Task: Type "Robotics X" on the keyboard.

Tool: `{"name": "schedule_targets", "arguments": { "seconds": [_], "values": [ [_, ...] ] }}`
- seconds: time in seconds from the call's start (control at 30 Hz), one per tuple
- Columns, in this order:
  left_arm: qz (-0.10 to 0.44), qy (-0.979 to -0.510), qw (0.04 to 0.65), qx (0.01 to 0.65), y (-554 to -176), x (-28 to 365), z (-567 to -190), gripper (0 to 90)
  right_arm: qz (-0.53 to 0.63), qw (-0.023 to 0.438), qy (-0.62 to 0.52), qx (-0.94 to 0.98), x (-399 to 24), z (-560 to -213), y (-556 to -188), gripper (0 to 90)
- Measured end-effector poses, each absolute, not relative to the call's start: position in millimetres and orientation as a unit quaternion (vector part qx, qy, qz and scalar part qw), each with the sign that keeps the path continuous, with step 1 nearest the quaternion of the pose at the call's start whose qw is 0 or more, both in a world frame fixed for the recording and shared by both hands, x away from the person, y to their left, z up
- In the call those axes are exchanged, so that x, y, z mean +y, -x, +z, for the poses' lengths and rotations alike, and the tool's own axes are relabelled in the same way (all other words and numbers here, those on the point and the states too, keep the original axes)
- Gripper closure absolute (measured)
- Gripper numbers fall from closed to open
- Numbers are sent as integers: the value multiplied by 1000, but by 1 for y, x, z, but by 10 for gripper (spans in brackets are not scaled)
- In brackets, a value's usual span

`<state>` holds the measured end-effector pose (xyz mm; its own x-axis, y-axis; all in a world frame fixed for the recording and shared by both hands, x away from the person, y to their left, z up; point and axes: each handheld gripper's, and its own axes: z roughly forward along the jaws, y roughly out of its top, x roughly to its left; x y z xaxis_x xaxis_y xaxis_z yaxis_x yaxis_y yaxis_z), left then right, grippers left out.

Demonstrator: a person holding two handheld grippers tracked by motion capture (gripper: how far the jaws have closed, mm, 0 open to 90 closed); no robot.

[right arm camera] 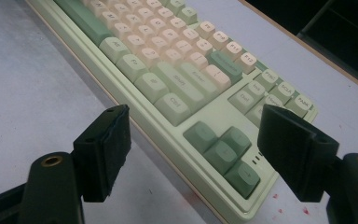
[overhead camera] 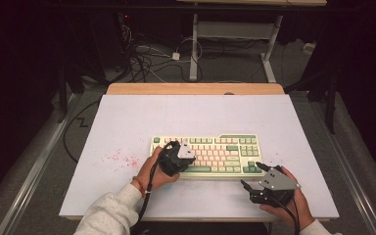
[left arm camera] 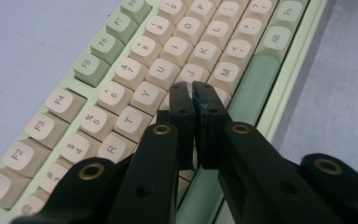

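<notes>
A cream and green keyboard point(overhead camera: 225, 149) lies on the white tabletop point(overhead camera: 186, 115), a little right of centre and near the front. My left gripper point(overhead camera: 173, 149) points down at the keyboard's left half, with a hand around it. In the left gripper view its jaws point(left arm camera: 192, 91) are shut, tips just over the letter keys point(left arm camera: 135, 65) near the H, with nothing visible between them. My right gripper point(overhead camera: 249, 173) hovers off the keyboard's front right corner. Its jaws point(right arm camera: 193, 116) stand open and hold nothing, framing the arrow keys point(right arm camera: 223, 149).
Red specks point(overhead camera: 122, 157) stain the tabletop left of the keyboard, and a few more point(right arm camera: 303, 210) lie by its right corner. A wooden strip point(overhead camera: 196, 88) runs along the table's far edge. Cables point(overhead camera: 147, 58) and a desk frame point(overhead camera: 194, 49) are on the floor beyond.
</notes>
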<state>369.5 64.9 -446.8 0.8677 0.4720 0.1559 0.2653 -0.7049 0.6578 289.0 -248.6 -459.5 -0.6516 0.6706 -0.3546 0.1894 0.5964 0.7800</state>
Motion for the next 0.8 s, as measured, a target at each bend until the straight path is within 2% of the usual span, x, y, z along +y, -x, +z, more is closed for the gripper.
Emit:
{"name": "schedule_targets", "arguments": {
  "seconds": [0.27, 0.33, 0.4, 0.6, 0.8],
  "values": [
    [172, -899, 348, 204, -368, 75, -439, 756, 366, 328, -259, 832, -249, -459, -289, 258],
    [184, -896, 350, 204, -367, 78, -438, 693, 366, 328, -260, 831, -249, -459, -289, 259],
    [189, -891, 358, 206, -366, 81, -436, 678, 366, 328, -262, 831, -249, -459, -289, 259],
    [211, -883, 366, 207, -362, 90, -434, 556, 366, 329, -261, 830, -249, -459, -289, 259],
    [235, -874, 367, 213, -357, 96, -433, 356, 367, 328, -261, 830, -249, -459, -289, 260]
  ]
}}
